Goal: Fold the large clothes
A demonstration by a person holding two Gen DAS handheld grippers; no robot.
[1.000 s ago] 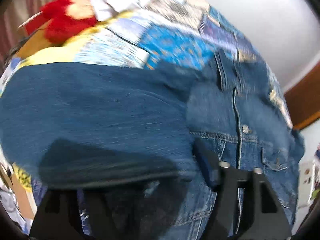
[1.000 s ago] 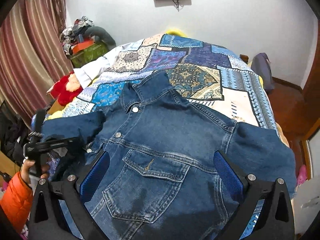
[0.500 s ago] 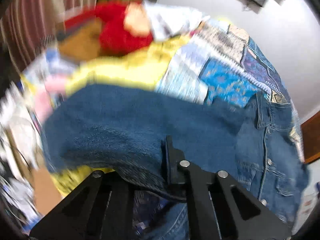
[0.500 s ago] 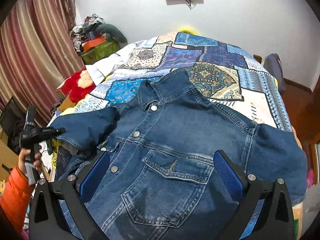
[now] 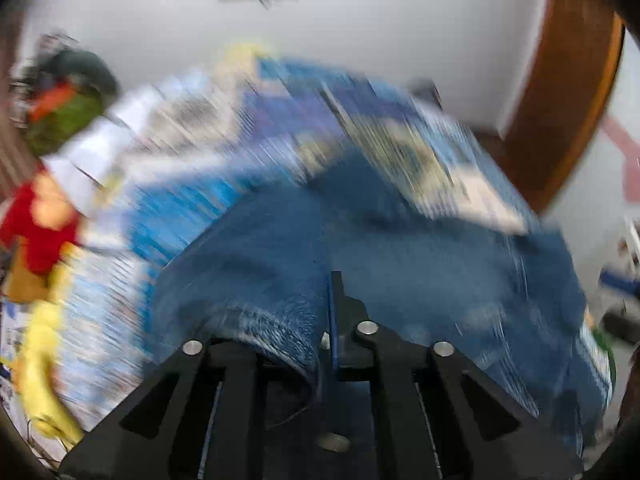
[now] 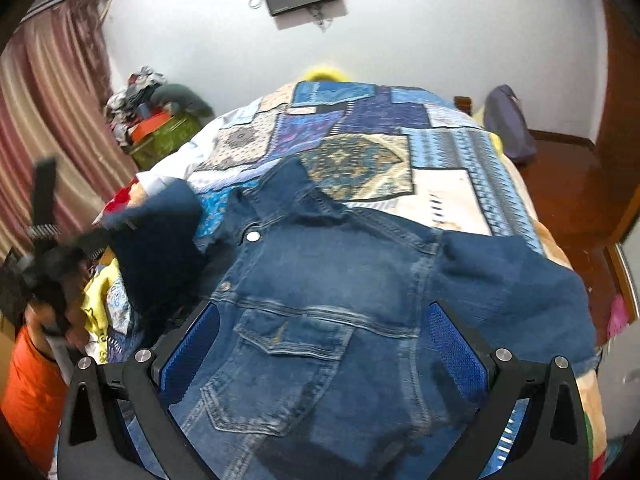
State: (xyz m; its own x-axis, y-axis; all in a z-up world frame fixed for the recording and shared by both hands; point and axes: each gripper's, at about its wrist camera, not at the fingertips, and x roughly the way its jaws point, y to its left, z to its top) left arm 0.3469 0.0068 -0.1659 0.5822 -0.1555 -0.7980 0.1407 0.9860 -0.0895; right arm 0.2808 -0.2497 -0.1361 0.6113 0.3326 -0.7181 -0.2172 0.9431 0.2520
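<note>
Left wrist view: left tool clamped on jacket sleeve, jaws just eased slightly; right tool wide open, empty, above jacket on bed.

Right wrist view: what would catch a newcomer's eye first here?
A denim jacket lies spread front-up across the near end of a patchwork quilt. At far left, the left gripper lifts one sleeve, pinched shut on its cuff. The right gripper hangs open over the chest pocket.
</note>
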